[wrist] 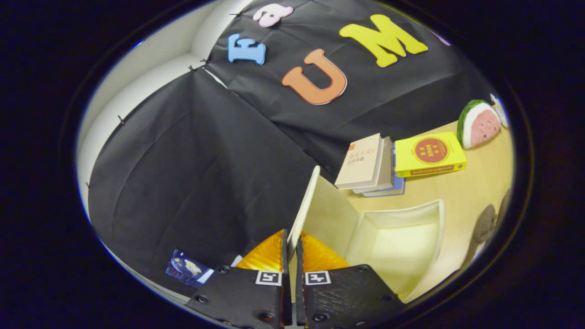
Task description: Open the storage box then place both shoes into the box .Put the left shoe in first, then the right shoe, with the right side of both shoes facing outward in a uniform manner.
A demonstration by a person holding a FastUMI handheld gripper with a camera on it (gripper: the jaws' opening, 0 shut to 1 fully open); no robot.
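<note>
Tongs (292, 249): two fingers drawn close together, clamped on the edge of the thin cream-white lid flap (303, 208), which rises between them and tilts up and away.

Storage box (402, 237): cream-white, rectangular, plastic-looking, just ahead of the tongs and to their right on the pale wooden worktop (475, 187); mouth open, interior bare, flap hinged at its near-left side.

Shoe (485, 228): a grey rounded form beyond the box's far right; only part visible, which shoe cannot be told.

Beyond the box: stack of books with beige covers (365, 162); yellow book with a red round emblem (429, 154) beside the stack; watermelon-slice toy (477, 123) further off.

Step in hand, judged: opening the box, flap raised nearly upright.

Next move, judged: carry the flap fully back so it stays open, release it, then go for the left shoe first.
</note>
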